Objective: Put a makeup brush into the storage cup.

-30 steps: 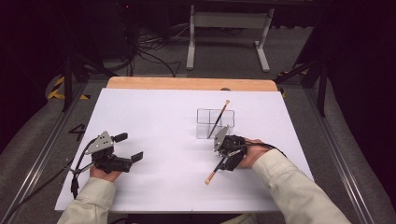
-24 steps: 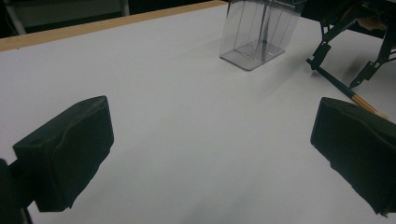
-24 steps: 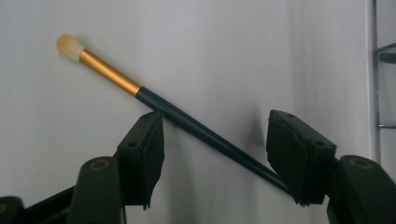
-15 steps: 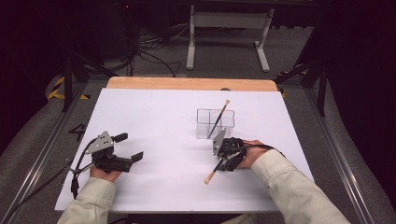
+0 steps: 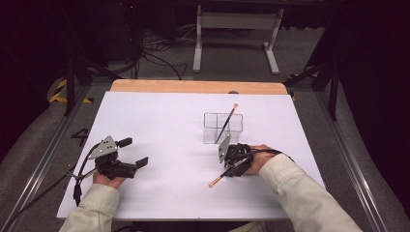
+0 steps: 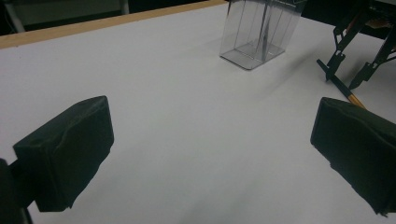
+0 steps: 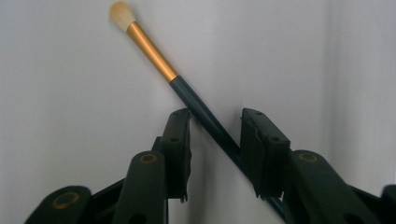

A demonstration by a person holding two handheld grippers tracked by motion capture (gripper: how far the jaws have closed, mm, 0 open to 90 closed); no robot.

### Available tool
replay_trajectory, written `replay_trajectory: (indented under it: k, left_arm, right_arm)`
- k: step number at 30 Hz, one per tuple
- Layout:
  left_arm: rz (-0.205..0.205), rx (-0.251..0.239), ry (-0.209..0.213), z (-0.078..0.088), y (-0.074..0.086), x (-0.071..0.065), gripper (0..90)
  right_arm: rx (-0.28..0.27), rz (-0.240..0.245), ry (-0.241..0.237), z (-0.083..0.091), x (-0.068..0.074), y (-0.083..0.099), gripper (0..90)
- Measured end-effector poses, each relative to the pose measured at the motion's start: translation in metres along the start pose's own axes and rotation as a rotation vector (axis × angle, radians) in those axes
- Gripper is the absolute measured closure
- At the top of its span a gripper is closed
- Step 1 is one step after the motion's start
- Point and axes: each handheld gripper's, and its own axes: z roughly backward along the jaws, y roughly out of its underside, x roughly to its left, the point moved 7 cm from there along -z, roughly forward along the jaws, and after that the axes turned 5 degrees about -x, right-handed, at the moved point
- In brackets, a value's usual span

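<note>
A makeup brush (image 7: 149, 46) with a dark handle, gold ferrule and pale tip lies flat on the white table (image 5: 159, 121). My right gripper (image 7: 215, 116) points down over it. Its jaws have just been closing, and the handle crosses slantwise between the pads, which still stand apart. In the high view this brush (image 5: 217, 180) juts out left of my right gripper (image 5: 231, 168). A clear box (image 5: 222, 128) behind it holds a second brush (image 5: 228, 120), leaning. My left gripper (image 5: 134, 152) rests open at the left with nothing between its pads (image 6: 70, 154).
The left gripper view shows the clear box (image 6: 257, 32) and the right gripper (image 6: 355, 60) over the brush (image 6: 348, 93). A wooden strip (image 5: 193, 87) edges the table's far side. A metal stand (image 5: 232, 29) and cables sit on the floor beyond.
The right gripper's jaws look a little narrower around the brush handle. Both hands and the brush stay where they were.
</note>
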Motion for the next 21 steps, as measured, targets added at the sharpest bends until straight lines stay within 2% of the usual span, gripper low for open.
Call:
replay_trajectory:
  k: [7, 10, 21]
  left_arm:
    - [-0.005, 0.000, -0.001, 0.0004, -0.0002, 0.0008, 0.0]
    - [0.001, -0.003, -0.003, 0.0004, -0.0002, 0.0008, 0.0]
    - [-0.001, -0.002, -0.005, 0.0003, -0.0001, 0.0008, 0.1]
  right_arm:
    - [0.048, 0.018, -0.013, -0.0004, 0.0038, -0.0033, 73.8]
    - [0.064, 0.017, -0.020, 0.0002, 0.0048, -0.0032, 82.8]
    - [0.068, 0.001, -0.018, -0.0001, 0.0048, -0.0042, 83.5]
